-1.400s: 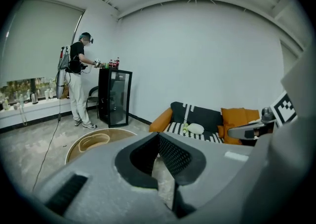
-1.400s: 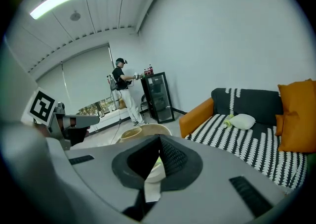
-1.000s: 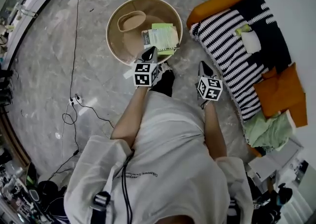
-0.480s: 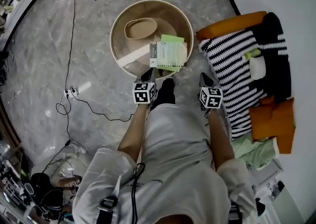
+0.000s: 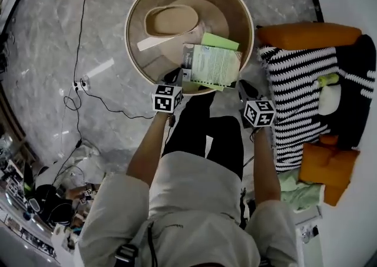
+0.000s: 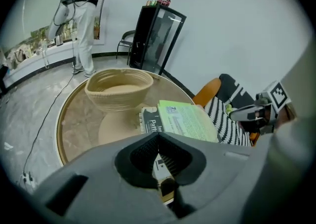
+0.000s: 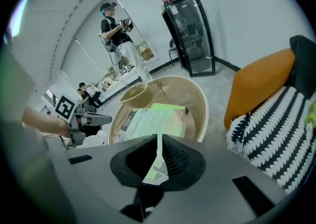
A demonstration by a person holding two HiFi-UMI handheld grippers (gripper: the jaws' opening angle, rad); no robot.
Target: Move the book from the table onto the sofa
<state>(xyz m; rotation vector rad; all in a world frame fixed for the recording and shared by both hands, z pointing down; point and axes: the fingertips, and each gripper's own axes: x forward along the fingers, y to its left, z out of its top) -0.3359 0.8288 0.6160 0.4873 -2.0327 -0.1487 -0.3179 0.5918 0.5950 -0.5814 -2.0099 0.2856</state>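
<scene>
The book [image 5: 213, 65], with a pale green cover and a dark spine, lies flat at the near edge of the round wooden table [image 5: 132, 6]. It also shows in the left gripper view [image 6: 185, 119] and in the right gripper view [image 7: 153, 119]. My left gripper [image 5: 177, 77] hovers just short of the book's left end, jaws together and empty [image 6: 159, 139]. My right gripper [image 5: 244, 88] hangs off the book's right corner, beside the table rim, shut with nothing in it [image 7: 159, 139]. The striped sofa [image 5: 294, 101] stands right of the table.
A woven bowl [image 5: 171, 19] sits on the table behind the book. The sofa carries orange cushions [image 5: 327, 165] and a white pillow [image 5: 328, 98]. A cable [image 5: 82, 36] runs over the floor at left. Farther off, a person [image 7: 116, 30] stands by a black cabinet [image 7: 190, 30].
Both grippers have come down and forward to the table's near edge, one at each end of the book. The table and book now fill more of the head view.
</scene>
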